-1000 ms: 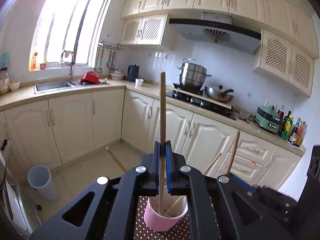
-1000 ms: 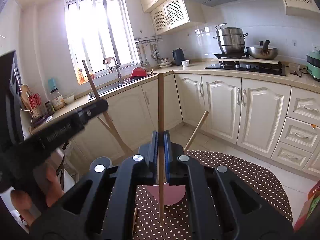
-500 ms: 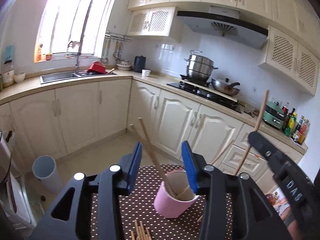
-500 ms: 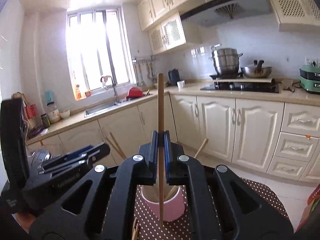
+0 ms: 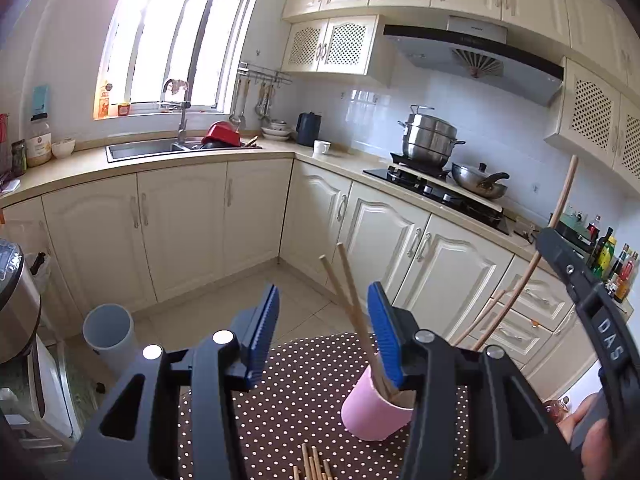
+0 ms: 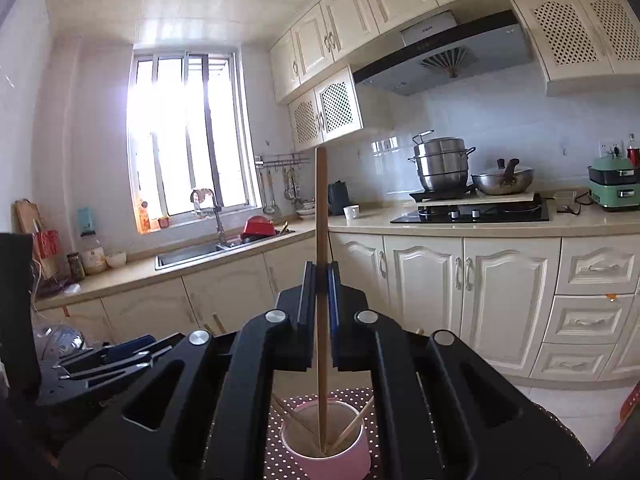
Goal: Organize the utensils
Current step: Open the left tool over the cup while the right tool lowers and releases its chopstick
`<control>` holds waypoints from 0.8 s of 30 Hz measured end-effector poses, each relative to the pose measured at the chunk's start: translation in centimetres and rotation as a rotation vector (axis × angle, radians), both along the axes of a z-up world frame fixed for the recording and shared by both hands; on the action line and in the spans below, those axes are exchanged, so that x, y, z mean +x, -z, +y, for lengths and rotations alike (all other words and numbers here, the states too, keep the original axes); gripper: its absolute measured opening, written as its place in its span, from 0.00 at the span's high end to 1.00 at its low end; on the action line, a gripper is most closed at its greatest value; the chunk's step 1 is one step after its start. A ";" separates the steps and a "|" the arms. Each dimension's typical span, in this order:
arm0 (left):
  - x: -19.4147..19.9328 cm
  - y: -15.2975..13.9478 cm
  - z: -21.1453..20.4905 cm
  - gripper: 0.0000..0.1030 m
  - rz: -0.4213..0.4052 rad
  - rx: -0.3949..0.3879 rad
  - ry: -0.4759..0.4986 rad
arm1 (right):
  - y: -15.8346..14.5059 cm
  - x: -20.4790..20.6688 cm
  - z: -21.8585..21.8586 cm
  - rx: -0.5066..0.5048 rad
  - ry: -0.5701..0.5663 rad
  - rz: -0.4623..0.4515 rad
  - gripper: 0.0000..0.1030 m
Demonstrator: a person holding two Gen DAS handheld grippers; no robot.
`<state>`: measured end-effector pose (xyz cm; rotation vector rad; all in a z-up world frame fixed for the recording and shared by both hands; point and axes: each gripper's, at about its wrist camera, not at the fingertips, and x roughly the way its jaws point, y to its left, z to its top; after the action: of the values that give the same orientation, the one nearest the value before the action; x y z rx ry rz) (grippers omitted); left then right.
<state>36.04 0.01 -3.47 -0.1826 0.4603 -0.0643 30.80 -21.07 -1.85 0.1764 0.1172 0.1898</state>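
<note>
A pink cup [image 6: 324, 436] was seen at the bottom centre of the right wrist view, on a dotted tablecloth [image 5: 296, 400], with several chopsticks leaning inside. One upright chopstick [image 6: 321, 280] was clamped by the right gripper [image 6: 321, 280], its lower tip inside the cup. The left gripper [image 5: 324, 328] was parted, nothing between its jaws. Loose chopsticks [image 5: 314, 462] were seen at the left view's lower edge.

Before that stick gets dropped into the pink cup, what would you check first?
1. Right gripper clamped on the chopstick: ok.
2. Chopstick's lower end inside the pink cup: ok.
3. Cup standing upright on the dotted cloth: ok.
4. Left gripper empty and clear of the cup: ok, its jaws are open with nothing gripped.
5. Chopstick tip touching the cup's bottom: cannot tell.
</note>
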 end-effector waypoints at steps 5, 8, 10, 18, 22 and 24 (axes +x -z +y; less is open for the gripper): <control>0.5 0.7 -0.1 0.55 0.017 0.011 0.007 | 1.6 0.5 0.5 -0.025 -0.011 0.049 0.94; 0.6 1.0 -0.2 0.55 0.024 0.012 0.014 | 2.4 0.6 0.5 -0.027 -0.022 0.087 0.94; 0.8 1.1 -0.5 0.55 0.029 0.012 0.017 | 2.6 0.7 0.6 -0.035 -0.022 0.103 0.94; 0.5 1.3 -1.1 0.55 0.042 0.033 0.024 | 3.5 0.8 0.4 -0.036 -0.034 0.173 0.94; -0.1 1.4 -1.3 0.55 0.048 0.036 0.027 | 3.8 0.5 0.3 -0.033 -0.031 0.200 0.93; -0.4 1.3 -1.4 0.55 0.051 0.044 0.029 | 3.7 0.3 0.2 -0.033 -0.027 0.212 0.93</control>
<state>35.63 -1.36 -4.78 -0.1345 0.5149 -0.0779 31.12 -20.86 -5.56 0.1620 0.3337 0.1959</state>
